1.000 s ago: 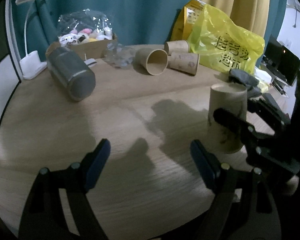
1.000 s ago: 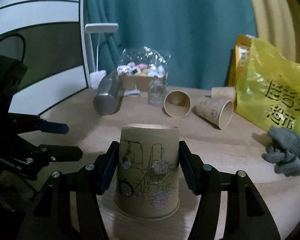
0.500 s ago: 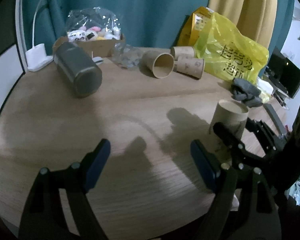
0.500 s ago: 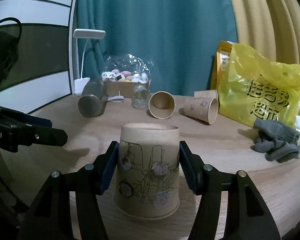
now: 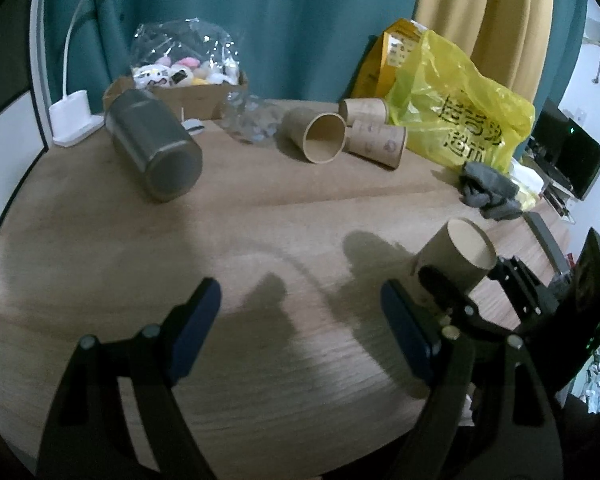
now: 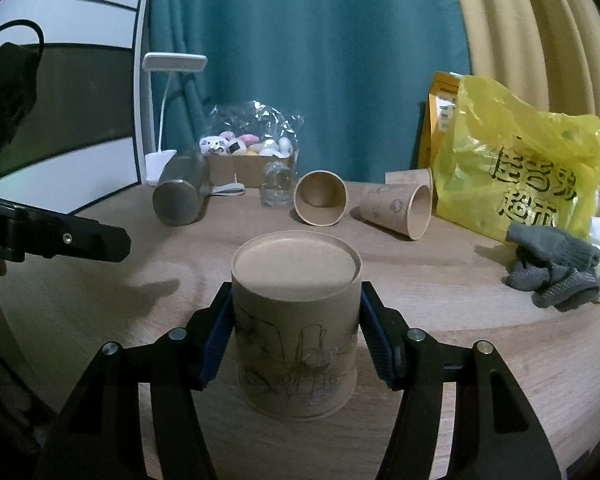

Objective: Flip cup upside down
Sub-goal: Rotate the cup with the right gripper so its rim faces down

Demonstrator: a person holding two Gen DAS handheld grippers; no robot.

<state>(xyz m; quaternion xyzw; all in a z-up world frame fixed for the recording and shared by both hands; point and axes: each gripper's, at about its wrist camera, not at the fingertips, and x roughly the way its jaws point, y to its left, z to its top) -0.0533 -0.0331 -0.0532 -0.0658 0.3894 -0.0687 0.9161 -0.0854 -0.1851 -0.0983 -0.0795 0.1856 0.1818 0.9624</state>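
A brown paper cup with line drawings (image 6: 298, 332) stands upside down, flat base up, between the fingers of my right gripper (image 6: 298, 344), which is shut on its sides. In the left wrist view the same cup (image 5: 458, 258) shows at the right, tilted, held by the right gripper's black fingers. My left gripper (image 5: 302, 326) is open and empty over the wooden table (image 5: 260, 240), to the left of the cup. One of its fingers (image 6: 72, 240) shows at the left of the right wrist view.
At the back lie three paper cups on their sides (image 6: 320, 198) (image 6: 400, 208) (image 5: 364, 110), a steel flask (image 6: 180, 196), a small glass jar (image 6: 278, 186), a box of toys (image 6: 248, 160), a white lamp (image 6: 164, 120) and a yellow bag (image 6: 520, 168). Grey gloves (image 6: 552, 272) lie right.
The right gripper has tilted so the cup's flat base now faces its camera more. In the left wrist view the cup leans over. The left gripper has pulled back a little, staying open.
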